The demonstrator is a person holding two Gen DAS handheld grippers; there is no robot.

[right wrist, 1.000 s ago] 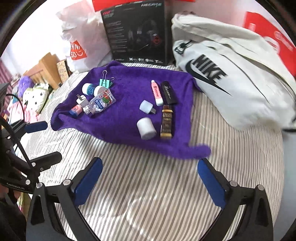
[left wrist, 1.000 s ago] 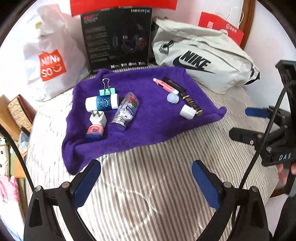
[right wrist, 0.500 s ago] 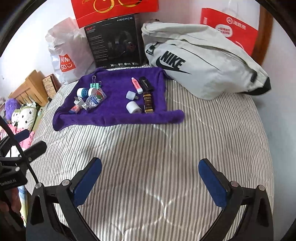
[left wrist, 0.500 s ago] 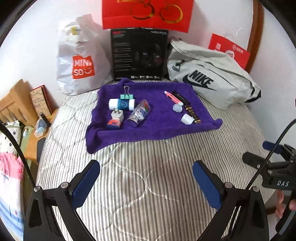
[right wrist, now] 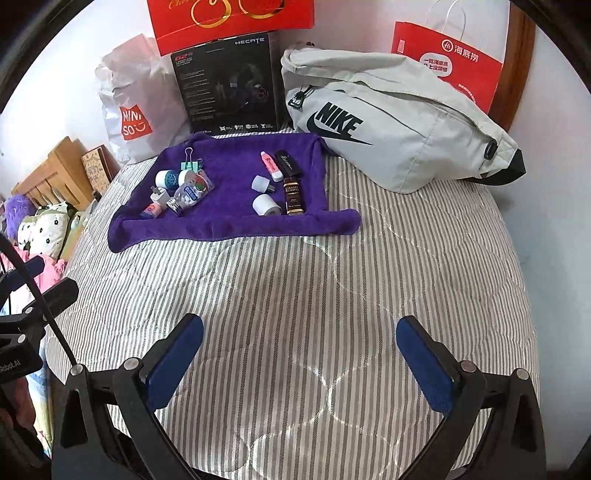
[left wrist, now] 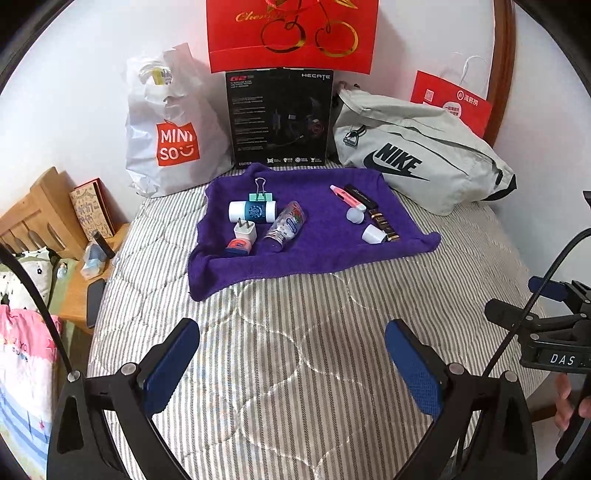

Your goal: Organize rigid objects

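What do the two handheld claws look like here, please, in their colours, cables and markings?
Both are black frames with silver pivot bolts and two fingers faced with blue textured pads. The left claw trails a thin black cable, and its body reads "RobotAI" in the right wrist view. The right claw carries white "DAS" lettering and its own black cable in the left wrist view.

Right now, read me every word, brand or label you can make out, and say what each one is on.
"MINI SO": white plastic bag
"HECATE" and "G2": black box; its small print is unreadable
"NIKE": grey bag
"海底捞": red paper bag; smaller lines too small
"GRAND RESERVE": brown packet
"DAS": right tongs
"RobotAI", cut off: left tongs
Gold script on the red gift bag, and labels on the small bottles: unreadable
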